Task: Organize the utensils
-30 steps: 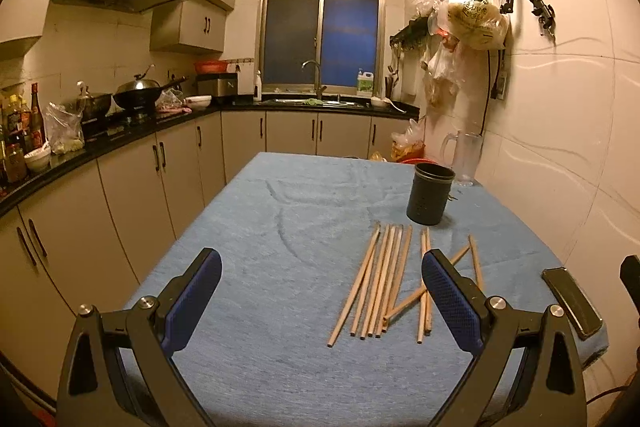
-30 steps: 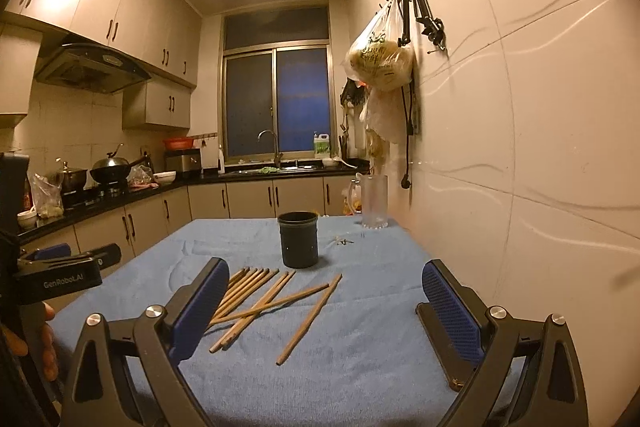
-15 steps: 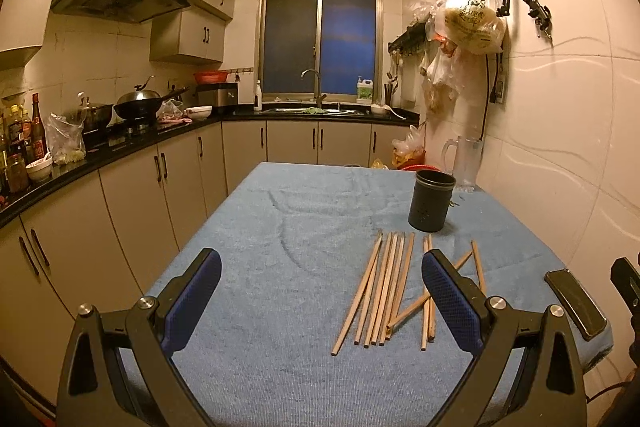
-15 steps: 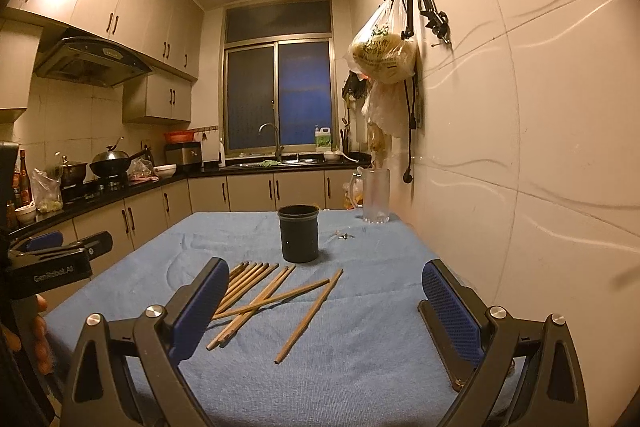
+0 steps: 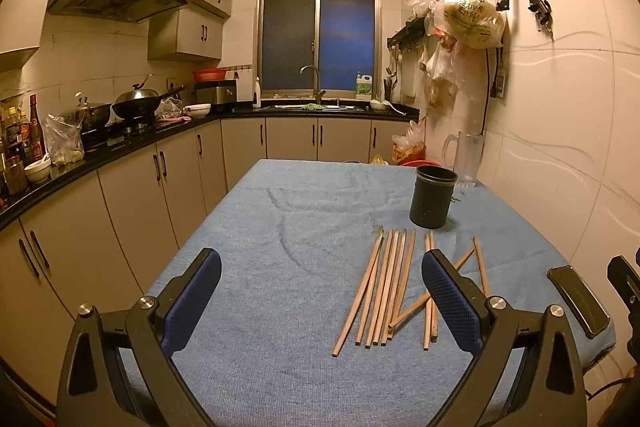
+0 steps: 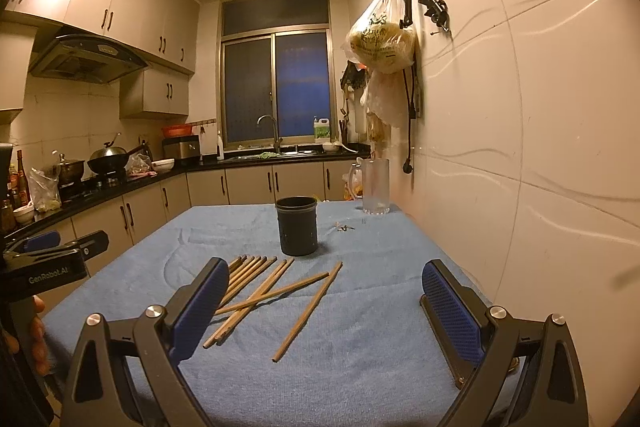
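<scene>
Several wooden chopsticks (image 5: 386, 287) lie loose on the blue tablecloth (image 5: 280, 267), some side by side, others crossed; they also show in the right wrist view (image 6: 264, 291). A black cylindrical holder (image 5: 432, 195) stands upright just beyond them, also in the right wrist view (image 6: 298, 225). My left gripper (image 5: 320, 295) is open and empty, above the near table edge, left of the chopsticks. My right gripper (image 6: 324, 303) is open and empty, held above the near ends of the chopsticks.
A clear glass jug (image 6: 376, 187) stands at the table's far right by the wall. A dark flat object (image 5: 578, 301) lies at the table's right edge. Small metal bits (image 6: 343, 227) lie near the holder. Kitchen counters (image 5: 120, 143) run along the left.
Both grippers have tilted slightly upward and drawn back a little, so the table and chopsticks sit lower in both views. Nothing on the table has moved.
</scene>
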Available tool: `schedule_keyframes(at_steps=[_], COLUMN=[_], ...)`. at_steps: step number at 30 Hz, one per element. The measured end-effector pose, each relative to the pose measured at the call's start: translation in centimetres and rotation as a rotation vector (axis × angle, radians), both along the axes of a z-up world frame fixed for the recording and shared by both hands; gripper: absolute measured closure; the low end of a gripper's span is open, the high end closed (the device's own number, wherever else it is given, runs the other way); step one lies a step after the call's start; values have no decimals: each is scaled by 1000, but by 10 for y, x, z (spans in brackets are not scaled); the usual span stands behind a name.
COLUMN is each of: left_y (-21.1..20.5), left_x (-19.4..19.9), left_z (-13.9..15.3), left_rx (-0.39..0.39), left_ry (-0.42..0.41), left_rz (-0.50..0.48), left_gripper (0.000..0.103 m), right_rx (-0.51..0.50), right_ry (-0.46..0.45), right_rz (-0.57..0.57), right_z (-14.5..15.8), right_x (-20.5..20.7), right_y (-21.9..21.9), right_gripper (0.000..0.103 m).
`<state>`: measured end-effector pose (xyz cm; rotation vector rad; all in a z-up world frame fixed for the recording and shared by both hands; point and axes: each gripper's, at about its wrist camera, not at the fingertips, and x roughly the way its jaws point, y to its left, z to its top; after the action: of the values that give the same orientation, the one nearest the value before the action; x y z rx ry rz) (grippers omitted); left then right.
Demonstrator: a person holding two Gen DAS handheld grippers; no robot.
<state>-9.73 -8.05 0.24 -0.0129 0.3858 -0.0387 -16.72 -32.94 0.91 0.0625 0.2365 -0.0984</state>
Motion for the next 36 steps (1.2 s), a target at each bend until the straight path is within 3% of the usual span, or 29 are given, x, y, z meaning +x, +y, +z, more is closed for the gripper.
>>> schedule_keyframes(at_steps=[14,19,25,29,30,34,36], left_y=[-2,-1,-7,-2,-2,-12,-24], left_x=[12,21,54,88,97,135,162], left_z=[-8,-13,-26,-33,-32,-22,-23], left_rx=[-1,-27,110,76,61,13,3], left_ry=[38,89,235,386,413,476,527], left_rz=[4,-22,-40,-141,-168,-260,-317], left_gripper=[3,3,3,3,4,34,41], right_rx=[18,5,-66,-46,-12,93,191], right_ry=[45,63,126,174,205,326,393], right_rz=[2,10,-5,-10,2,63,96], right_z=[-5,-8,-5,5,8,11,7], right_x=[13,18,40,66,77,117,140], right_y=[-4,-1,-2,-22,-32,-57,-73], right_gripper=[5,5,5,5,5,6,9])
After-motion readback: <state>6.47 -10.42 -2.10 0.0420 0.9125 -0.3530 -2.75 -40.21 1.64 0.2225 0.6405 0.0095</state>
